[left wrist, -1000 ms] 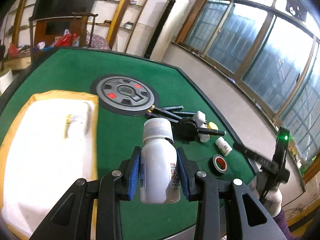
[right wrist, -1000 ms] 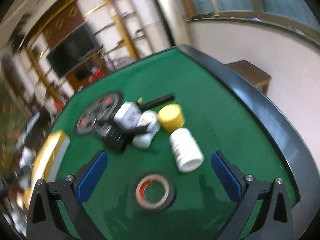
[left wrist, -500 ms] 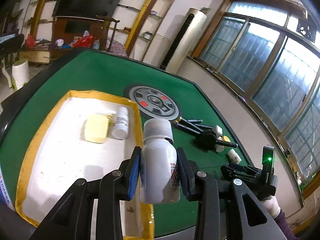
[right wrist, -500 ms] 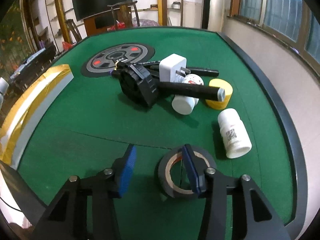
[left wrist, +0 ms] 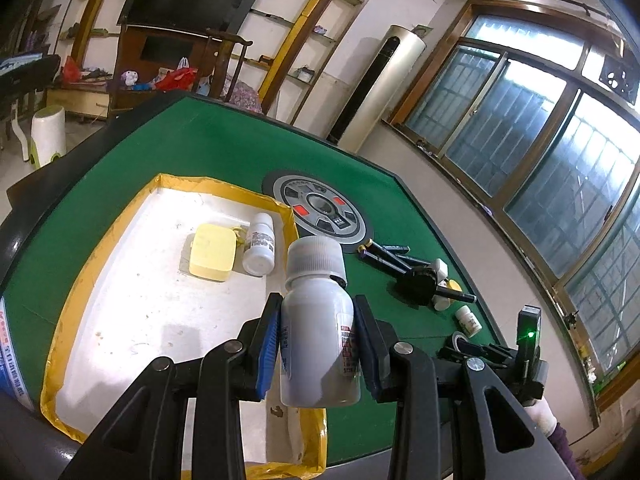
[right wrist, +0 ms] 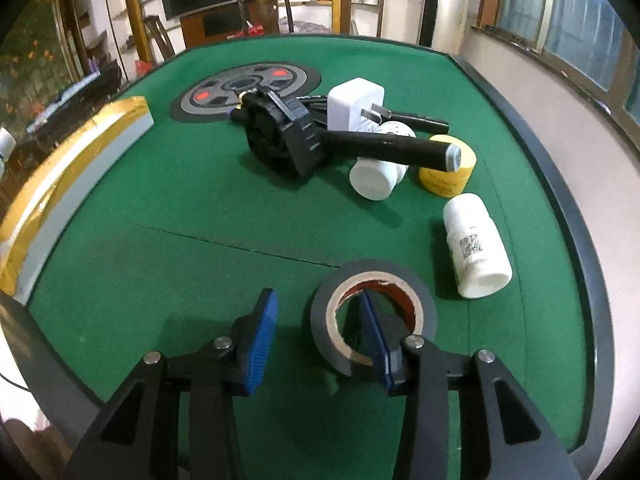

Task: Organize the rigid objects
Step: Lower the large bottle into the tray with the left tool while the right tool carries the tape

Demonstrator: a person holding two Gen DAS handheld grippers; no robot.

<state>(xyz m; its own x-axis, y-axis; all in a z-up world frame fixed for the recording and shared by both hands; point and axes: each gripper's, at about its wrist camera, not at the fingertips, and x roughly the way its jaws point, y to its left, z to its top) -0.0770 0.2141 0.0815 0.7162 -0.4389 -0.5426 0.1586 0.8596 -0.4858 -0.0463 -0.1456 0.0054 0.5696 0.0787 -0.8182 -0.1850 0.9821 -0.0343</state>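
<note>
A white bottle point(left wrist: 318, 328) is sitting upright, clamped between the blue pads of the left hand-held gripper point(left wrist: 316, 344), hanging over the near corner of the yellow-edged tray point(left wrist: 72, 312) where a yellow box point(left wrist: 211, 257) and a small bottle point(left wrist: 260, 244) are lying. The right hand-held gripper point(right wrist: 320, 336) is standing partly open on the green surface point(right wrist: 180, 216), one pad point(right wrist: 374, 340) poking inside the tape roll point(right wrist: 372, 316) and the other outside it, near a lying white bottle point(right wrist: 476, 246).

Tray's point(right wrist: 60, 168) interior hidden; bottle label point(left wrist: 348, 344) partly covered.
</note>
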